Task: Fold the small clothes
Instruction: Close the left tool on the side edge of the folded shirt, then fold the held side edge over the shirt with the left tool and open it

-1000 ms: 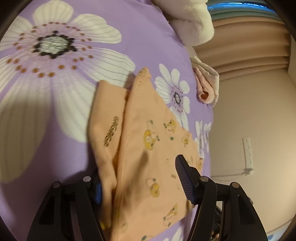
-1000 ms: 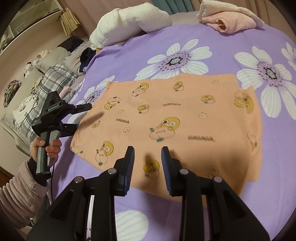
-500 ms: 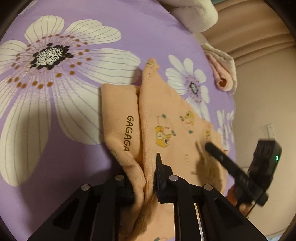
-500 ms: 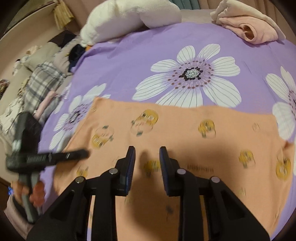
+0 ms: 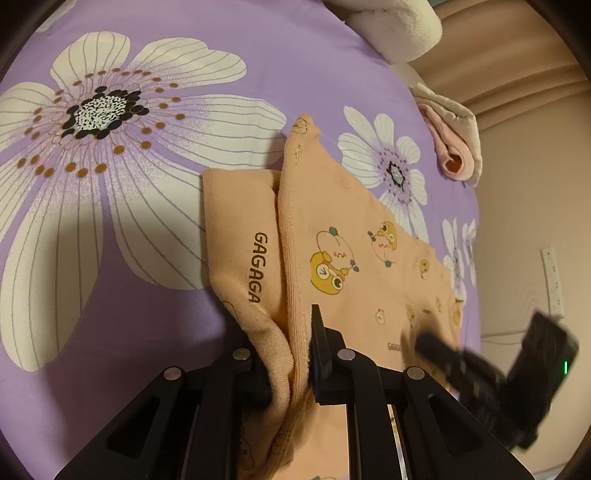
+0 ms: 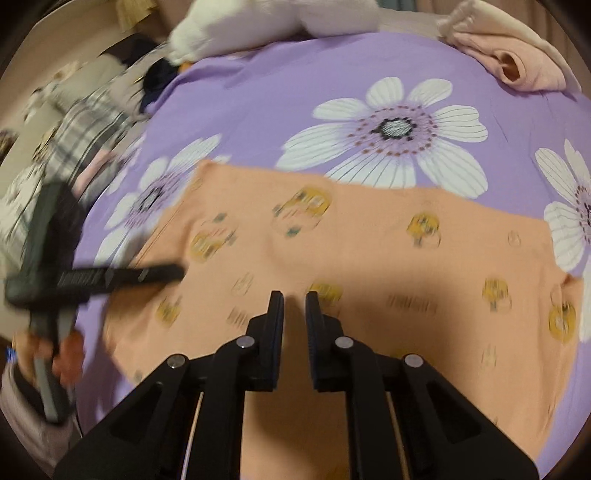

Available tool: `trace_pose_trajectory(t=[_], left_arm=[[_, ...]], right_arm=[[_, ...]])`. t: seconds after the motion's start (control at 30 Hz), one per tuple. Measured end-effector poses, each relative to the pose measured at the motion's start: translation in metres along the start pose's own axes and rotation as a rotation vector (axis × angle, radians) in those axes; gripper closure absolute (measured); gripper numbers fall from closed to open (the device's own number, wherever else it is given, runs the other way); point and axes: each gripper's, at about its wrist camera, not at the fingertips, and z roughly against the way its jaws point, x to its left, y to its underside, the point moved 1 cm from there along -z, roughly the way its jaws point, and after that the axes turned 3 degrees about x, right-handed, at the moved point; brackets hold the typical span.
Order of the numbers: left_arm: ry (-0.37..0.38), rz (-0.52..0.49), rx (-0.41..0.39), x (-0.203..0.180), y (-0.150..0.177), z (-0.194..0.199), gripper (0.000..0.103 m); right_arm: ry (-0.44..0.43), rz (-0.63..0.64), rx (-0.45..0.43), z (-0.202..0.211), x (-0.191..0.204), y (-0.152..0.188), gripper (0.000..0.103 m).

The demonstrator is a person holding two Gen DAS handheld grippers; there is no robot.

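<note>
An orange garment (image 5: pixel 351 240) printed with yellow cartoon figures and "GAGAGA" lies spread on the purple flowered bedsheet (image 5: pixel 166 325). My left gripper (image 5: pixel 291 343) is shut on a bunched fold of its edge, and cloth hides the left finger. In the right wrist view the garment (image 6: pixel 369 258) lies flat, with the left gripper (image 6: pixel 110 275) blurred at its left edge in a person's hand (image 6: pixel 62 354). My right gripper (image 6: pixel 294 299) hovers over the garment's near part. Its jaws are closing, with a narrow gap and no cloth pinched. The right gripper (image 5: pixel 461 358) shows blurred in the left wrist view.
Folded pink and cream clothes (image 6: pixel 517 66) lie at the bed's far side (image 5: pixel 454 147). A white plush pillow (image 6: pixel 258 22) sits at the head. Plaid fabric (image 6: pixel 85 125) and other items lie beyond the bed's left edge. A wall with a socket strip (image 5: pixel 554 280) is nearby.
My left gripper has closed on the garment's folded edge and tilted. My right gripper has moved along the garment's near edge, its jaws narrowing, and has come into the left wrist view.
</note>
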Motion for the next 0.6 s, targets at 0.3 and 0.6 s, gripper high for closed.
trace_pose_trajectory(t=[0.3, 0.6], left_arm=[[-0.047, 0.006, -0.012, -0.013, -0.001, 0.003, 0.093], [-0.083, -0.108, -0.085, -0.063, -0.002, 0.025, 0.095]], right_arm=[[-0.019, 0.038, 0.060, -0.006, 0.017, 0.057, 0.091], [-0.098, -0.088, -0.022, 0.022, -0.010, 0.056, 0.088]])
